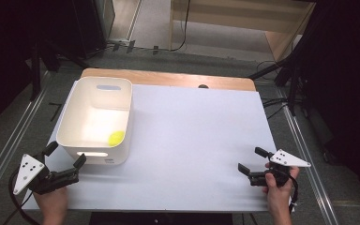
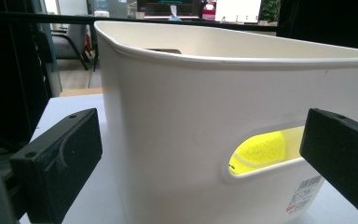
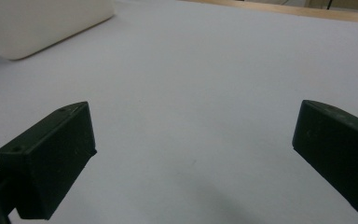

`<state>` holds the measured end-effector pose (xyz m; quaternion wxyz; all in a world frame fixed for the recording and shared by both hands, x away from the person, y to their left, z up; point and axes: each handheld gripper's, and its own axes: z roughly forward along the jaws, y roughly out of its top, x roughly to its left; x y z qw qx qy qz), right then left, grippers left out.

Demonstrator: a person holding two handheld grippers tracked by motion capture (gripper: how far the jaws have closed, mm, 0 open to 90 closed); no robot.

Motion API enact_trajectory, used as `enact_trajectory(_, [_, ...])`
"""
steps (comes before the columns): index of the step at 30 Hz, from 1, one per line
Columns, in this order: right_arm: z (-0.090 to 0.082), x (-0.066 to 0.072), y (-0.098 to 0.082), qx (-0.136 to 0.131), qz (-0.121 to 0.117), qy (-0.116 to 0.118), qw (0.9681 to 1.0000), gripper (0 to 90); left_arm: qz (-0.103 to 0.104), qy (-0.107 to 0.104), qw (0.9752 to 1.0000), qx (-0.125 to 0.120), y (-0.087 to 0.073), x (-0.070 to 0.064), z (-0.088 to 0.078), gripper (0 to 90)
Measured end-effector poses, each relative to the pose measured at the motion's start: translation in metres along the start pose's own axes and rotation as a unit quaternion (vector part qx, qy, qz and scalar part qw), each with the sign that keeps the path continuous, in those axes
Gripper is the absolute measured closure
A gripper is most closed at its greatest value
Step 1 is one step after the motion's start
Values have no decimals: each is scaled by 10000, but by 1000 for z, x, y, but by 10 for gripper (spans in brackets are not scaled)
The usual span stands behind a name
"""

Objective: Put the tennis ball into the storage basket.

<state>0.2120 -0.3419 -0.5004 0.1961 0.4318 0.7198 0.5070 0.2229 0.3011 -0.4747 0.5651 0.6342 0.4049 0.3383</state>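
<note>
1. White bin (image 1: pixel 70 123) sits on the far-left part of the white table (image 1: pixel 197 140); a yellow-green ball (image 1: pixel 116 137) lies inside it, in the near-right corner of the bin floor.
2. Left gripper (image 1: pixel 67 161) is at the near-left table edge, just off the bin's near wall, jaws spread wide, nothing in them. In the left gripper view the near wall sits right in front of the jaws, and the ball (image 2: pixel 258 151) shows through the handle cutout (image 2: pixel 265 149).
3. Right gripper (image 1: pixel 250 161) is at the near-right, well apart from the bin, jaws also released, empty, over bare table.
4. Key relation: the bin lies just beyond and slightly right of the left gripper; its long axis runs near-to-far. The left hand is clearly the nearer one.
5. Judgement: likely next move is the left gripper taking the bin's near wall or handle slot; the ball can't be reached without going over the rim.
</note>
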Motion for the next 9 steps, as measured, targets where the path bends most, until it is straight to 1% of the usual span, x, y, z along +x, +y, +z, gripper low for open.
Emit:
enact_trajectory(4, [-2, -3, -2, -66, 108, -46, 9999, 0, -8, 2, 10000, 5, 0, 0, 0, 0])
enact_trajectory(8, [-1, -2, -2, -33, 109, -73, 9999, 0, -3, 8, 10000, 9, 0, 0, 0, 0])
enact_trajectory(9, [0, -2, -2, 17, 139, -67, 9999, 0, -16, 7, 10000, 0, 0, 0, 0, 0])
